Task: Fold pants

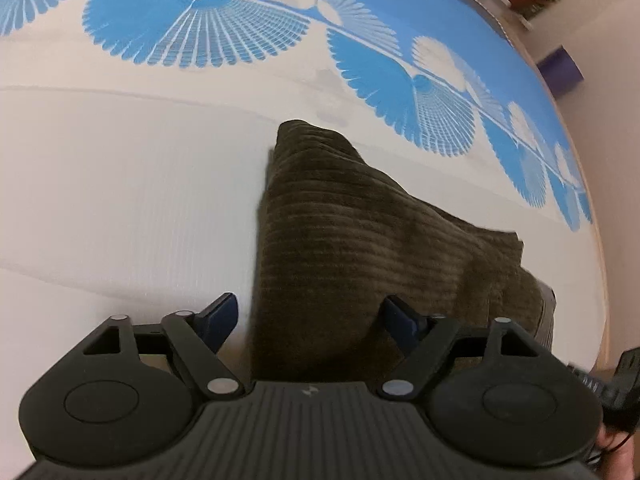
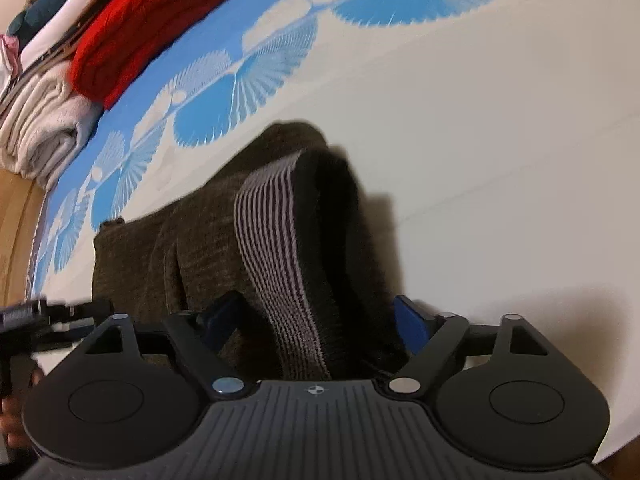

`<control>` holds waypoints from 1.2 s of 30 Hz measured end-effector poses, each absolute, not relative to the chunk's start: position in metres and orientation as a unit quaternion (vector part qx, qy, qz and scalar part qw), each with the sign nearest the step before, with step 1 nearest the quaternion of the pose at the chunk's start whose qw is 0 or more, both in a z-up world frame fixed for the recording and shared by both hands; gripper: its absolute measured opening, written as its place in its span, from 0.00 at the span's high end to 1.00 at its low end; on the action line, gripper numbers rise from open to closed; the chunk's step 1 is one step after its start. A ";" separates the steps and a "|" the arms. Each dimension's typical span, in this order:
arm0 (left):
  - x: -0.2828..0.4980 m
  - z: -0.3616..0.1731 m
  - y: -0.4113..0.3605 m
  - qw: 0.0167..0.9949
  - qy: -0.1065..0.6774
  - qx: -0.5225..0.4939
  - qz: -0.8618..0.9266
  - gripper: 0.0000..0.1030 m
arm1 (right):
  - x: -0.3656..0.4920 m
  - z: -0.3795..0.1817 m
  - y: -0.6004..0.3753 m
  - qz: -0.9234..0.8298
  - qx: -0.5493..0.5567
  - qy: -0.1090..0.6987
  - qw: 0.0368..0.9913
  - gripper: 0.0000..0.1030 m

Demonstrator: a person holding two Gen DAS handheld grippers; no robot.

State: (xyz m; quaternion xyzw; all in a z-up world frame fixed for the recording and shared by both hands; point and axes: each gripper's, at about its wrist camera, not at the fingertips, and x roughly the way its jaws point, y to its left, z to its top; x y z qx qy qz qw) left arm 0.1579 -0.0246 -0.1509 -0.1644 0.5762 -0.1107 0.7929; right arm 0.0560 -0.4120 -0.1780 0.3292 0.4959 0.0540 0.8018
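The brown corduroy pants [image 1: 344, 232] lie folded into a thick bundle on the white and blue bed cover [image 1: 120, 180]. My left gripper [image 1: 312, 316] is open, its blue fingertips [image 1: 218, 318] spread on either side of the bundle's near edge. In the right wrist view the pants [image 2: 192, 248] show their striped grey waistband [image 2: 272, 240] turned up. My right gripper [image 2: 320, 316] is open, with its fingers astride the waistband end. Neither gripper pinches the cloth.
A stack of folded clothes with a red knit [image 2: 148, 28] on top and a grey garment [image 2: 44, 128] below sits at the bed's far left. The bed's wooden edge [image 2: 16, 232] runs beside it. A purple box [image 1: 560, 68] stands on the floor.
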 end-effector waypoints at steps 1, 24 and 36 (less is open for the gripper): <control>0.160 -0.155 -0.024 0.787 0.580 -0.173 -0.118 0.18 | 0.058 -0.180 -0.409 0.057 0.323 0.500 0.802 0.11; 0.177 -0.112 -0.043 0.850 0.494 -0.085 -0.164 0.51 | 0.081 -0.133 -0.371 0.063 0.253 0.418 0.870 0.52; 0.228 -0.067 0.005 0.885 0.427 -0.121 -0.141 0.51 | 0.184 -0.074 -0.350 0.145 0.211 0.345 0.903 0.53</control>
